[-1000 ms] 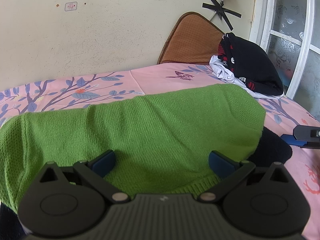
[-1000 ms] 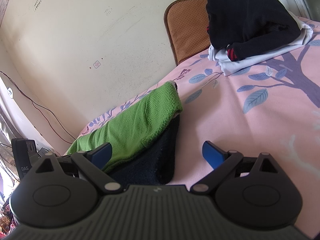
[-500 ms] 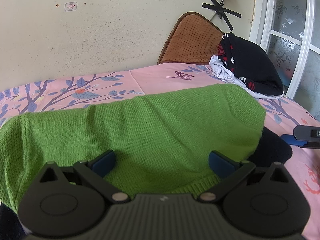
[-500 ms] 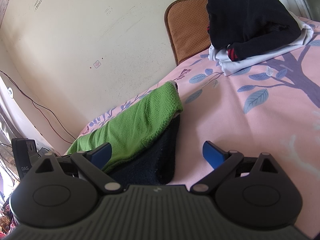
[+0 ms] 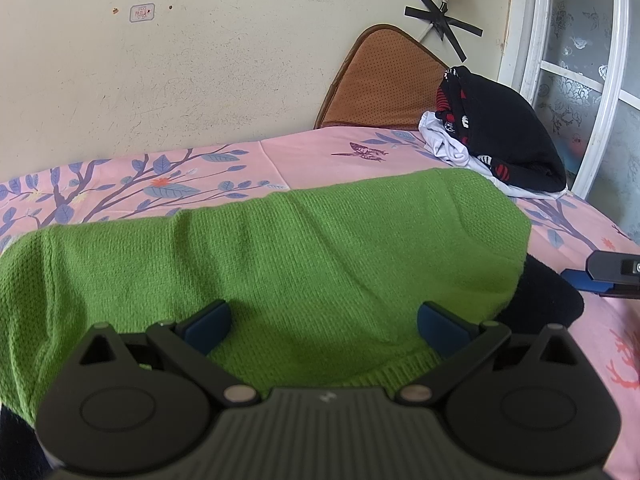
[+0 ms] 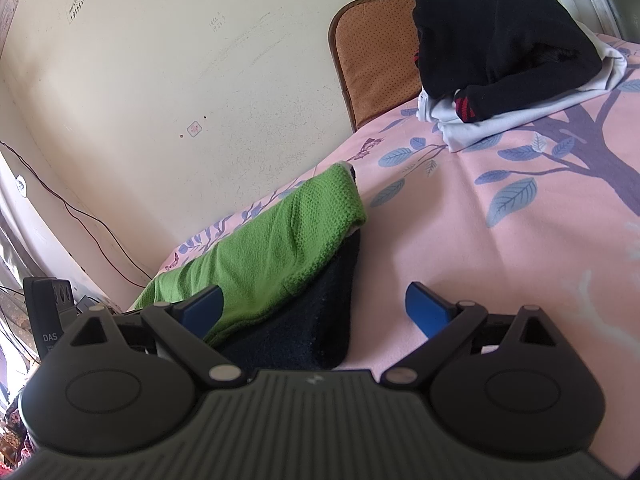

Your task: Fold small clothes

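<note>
A green knit garment (image 5: 280, 256) lies spread on the pink bed sheet (image 5: 320, 156), with a dark cloth (image 5: 544, 300) sticking out under its right end. My left gripper (image 5: 322, 322) hovers open just over the garment's near hem, nothing between its blue pads. In the right wrist view the green knit garment (image 6: 280, 248) rests on the dark cloth (image 6: 316, 328), and my right gripper (image 6: 314, 308) stands open over that dark corner, holding nothing. The right gripper's tip (image 5: 612, 276) shows at the left wrist view's right edge.
A pile of black, red and white clothes (image 5: 496, 140) sits at the far right of the bed beside a brown cushion (image 5: 384, 88) leaning on the wall. A white window frame (image 5: 600, 80) stands at the right. Pink sheet (image 6: 520, 240) stretches right of the garment.
</note>
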`<action>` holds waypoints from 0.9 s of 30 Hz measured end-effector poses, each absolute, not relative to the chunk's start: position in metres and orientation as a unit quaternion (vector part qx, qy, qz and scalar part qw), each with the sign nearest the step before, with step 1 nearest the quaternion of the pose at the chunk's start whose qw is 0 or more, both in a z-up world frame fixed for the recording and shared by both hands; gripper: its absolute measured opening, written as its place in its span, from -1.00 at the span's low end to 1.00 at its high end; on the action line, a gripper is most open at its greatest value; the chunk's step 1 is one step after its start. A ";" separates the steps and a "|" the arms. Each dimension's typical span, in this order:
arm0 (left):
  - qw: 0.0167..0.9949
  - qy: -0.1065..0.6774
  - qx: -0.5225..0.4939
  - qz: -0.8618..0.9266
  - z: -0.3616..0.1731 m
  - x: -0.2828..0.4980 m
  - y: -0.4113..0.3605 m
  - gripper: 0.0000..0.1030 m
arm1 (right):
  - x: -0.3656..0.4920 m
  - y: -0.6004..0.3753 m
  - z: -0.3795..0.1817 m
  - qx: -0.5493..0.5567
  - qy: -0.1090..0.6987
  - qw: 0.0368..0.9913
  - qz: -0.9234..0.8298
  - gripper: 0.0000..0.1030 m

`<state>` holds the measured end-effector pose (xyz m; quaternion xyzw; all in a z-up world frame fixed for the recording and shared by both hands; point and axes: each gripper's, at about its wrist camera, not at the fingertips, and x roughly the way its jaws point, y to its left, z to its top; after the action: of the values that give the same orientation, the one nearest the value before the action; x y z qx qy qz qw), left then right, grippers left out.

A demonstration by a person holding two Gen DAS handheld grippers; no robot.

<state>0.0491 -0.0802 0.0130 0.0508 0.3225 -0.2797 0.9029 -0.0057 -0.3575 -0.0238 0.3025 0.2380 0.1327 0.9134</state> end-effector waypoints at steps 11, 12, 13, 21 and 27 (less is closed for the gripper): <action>0.867 0.310 -0.163 -0.355 0.025 0.062 -0.025 0.50 | 0.003 -0.364 -0.020 0.351 0.251 0.893 0.130 0.90; 0.862 0.310 -0.174 -0.362 0.025 0.063 -0.023 0.38 | 0.007 -0.362 -0.020 0.348 0.258 0.891 0.132 0.80; 0.860 0.312 -0.175 -0.365 0.025 0.064 -0.024 0.20 | 0.013 -0.359 -0.021 0.347 0.269 0.887 0.141 0.63; 0.870 0.357 -0.115 -0.322 0.012 0.072 -0.045 -0.40 | 0.060 -0.335 -0.022 0.373 0.317 0.860 0.144 -0.49; 0.855 0.325 -0.204 -0.349 0.034 0.065 -0.006 -0.35 | 0.058 -0.279 0.064 0.278 0.246 0.896 0.242 -0.52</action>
<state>0.0646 -0.0060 0.0341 -0.2042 0.3250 -0.3489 0.8549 0.0578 -0.2788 0.0636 0.2783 0.2464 0.2418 0.8963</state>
